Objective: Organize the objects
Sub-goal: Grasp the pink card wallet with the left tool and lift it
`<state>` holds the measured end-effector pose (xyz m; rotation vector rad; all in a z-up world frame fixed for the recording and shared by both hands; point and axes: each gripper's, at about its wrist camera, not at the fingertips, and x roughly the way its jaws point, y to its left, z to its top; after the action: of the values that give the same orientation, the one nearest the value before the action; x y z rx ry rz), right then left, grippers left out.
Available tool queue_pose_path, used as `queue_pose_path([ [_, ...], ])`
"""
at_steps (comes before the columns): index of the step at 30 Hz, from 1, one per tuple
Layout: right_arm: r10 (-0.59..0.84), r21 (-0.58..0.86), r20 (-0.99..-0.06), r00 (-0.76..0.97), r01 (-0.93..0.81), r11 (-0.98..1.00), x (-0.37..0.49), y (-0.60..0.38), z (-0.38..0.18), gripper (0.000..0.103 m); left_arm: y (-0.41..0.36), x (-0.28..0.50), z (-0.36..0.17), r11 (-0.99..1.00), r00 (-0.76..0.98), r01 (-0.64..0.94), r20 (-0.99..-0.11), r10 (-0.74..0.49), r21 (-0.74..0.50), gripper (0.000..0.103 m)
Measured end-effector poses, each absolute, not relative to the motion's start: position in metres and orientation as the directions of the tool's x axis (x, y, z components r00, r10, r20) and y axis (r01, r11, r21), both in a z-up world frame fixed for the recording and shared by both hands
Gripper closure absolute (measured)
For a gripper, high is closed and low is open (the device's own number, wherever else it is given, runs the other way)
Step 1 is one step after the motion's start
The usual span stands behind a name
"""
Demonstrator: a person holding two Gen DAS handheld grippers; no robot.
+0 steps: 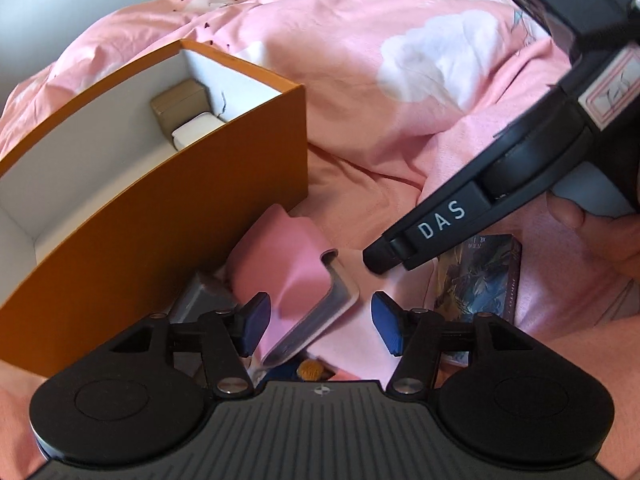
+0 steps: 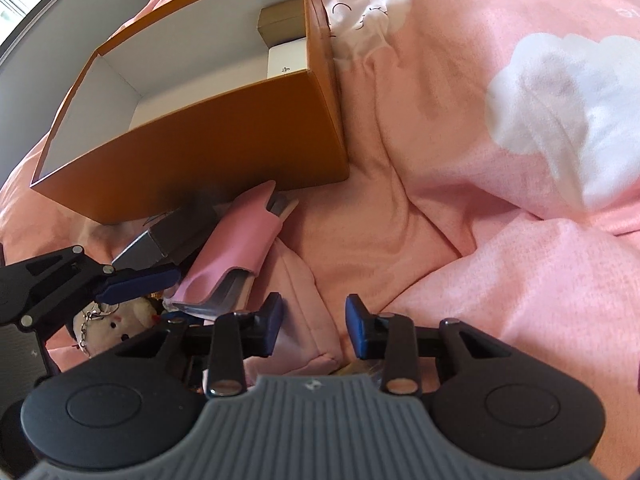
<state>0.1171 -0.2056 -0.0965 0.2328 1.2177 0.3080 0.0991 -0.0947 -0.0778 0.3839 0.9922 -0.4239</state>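
Left claw spread around pink case; grip not yet made, slip risk present.

Left claw (image 1: pixel 318 326) stands spread, the pink case (image 1: pixel 296 280) between its blue pads on the bed (image 1: pixel 400 128), beside the orange box (image 1: pixel 160 220). Soft bedding may let the case tilt or slide, catching the grey box (image 2: pixel 160 236) alongside. Right claw (image 2: pixel 314 330) hangs spread, empty, angled downward.
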Motion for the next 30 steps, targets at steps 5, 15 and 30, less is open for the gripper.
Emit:
queue_pose_path([
  [5,0.363,0.348,-0.882,0.302,-0.104,0.932,0.122,-0.208,-0.098,0.066,-0.113,0.102,-0.090,0.816,0.523,0.526,-0.848,-0.086,0.241,0.035],
  [15,0.434,0.420,-0.869,0.237,-0.109,0.901,0.140,-0.213,-0.106,0.065,-0.102,0.087,-0.077,0.817,0.561,0.503,-0.826,-0.061,0.281,0.068],
  [30,0.505,0.491,-0.843,0.184,-0.119,0.863,0.139,-0.204,-0.111,0.075,-0.099,0.074,-0.076,0.807,0.596,0.473,-0.803,0.002,0.354,0.084],
])
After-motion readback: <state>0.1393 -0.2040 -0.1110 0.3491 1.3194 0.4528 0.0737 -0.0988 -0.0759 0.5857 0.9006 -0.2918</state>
